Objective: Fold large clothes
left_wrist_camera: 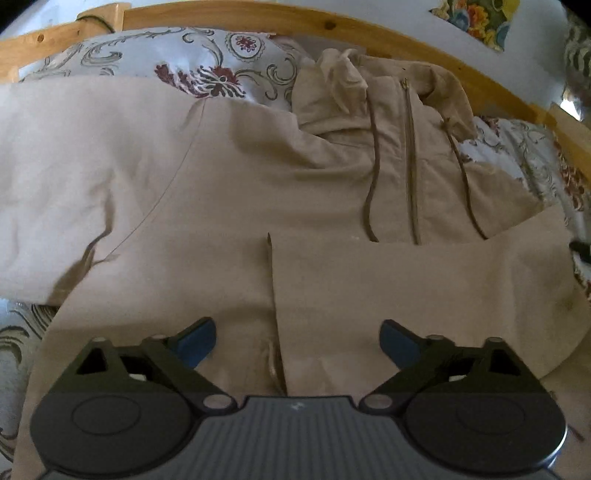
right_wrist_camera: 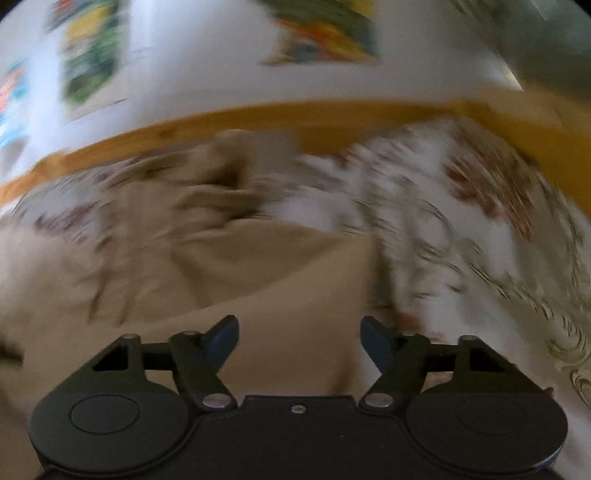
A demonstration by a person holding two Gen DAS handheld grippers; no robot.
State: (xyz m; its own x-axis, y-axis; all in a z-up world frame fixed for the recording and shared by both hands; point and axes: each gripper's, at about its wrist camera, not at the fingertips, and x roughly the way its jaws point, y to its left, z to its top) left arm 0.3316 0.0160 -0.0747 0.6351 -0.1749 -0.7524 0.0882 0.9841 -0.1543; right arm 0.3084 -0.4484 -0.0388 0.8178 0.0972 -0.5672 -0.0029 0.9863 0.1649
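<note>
Left wrist view
L gripper pose: your left gripper (left_wrist_camera: 297,341) sits low over the near part of the garment, pointing fwd toward the headboard; blue fingertips (left_wrist_camera: 197,343) spread wide, nothing between them.
Hoodie vs gripper: the beige hoodie (left_wrist_camera: 229,192) lies right under and ahead of you; a folded-over sleeve (left_wrist_camera: 424,288) crosses just beyond the tips, its edge running down between the jaws.
Hoodie look: front up, zipper (left_wrist_camera: 410,162) closed, two dark drawcords (left_wrist_camera: 371,173) trailing down the chest, hood (left_wrist_camera: 354,85) bunched at the far end. Other sleeve spreads out to the left, w/ a few creases.
Surroundings: floral bedspread (left_wrist_camera: 207,62) under it all, wooden bed frame (left_wrist_camera: 369,33) behind, picture (left_wrist_camera: 480,18) on the wall.

Right wrist view
R gripper pose: your right gripper (right_wrist_camera: 299,339) also low, aimed fwd; fingertips (right_wrist_camera: 375,341) apart, holding nothing. Frame is heavily motion-blurred.
Hoodie vs gripper: beige fabric lies under and ahead-left of the tips; bedspread shows ahead-right.
Hoodie look: too smeared for detail, only rumpled beige folds toward the far end.
Surroundings: bed frame across the back, blurred posters (right_wrist_camera: 92,55) on the wall.
</note>
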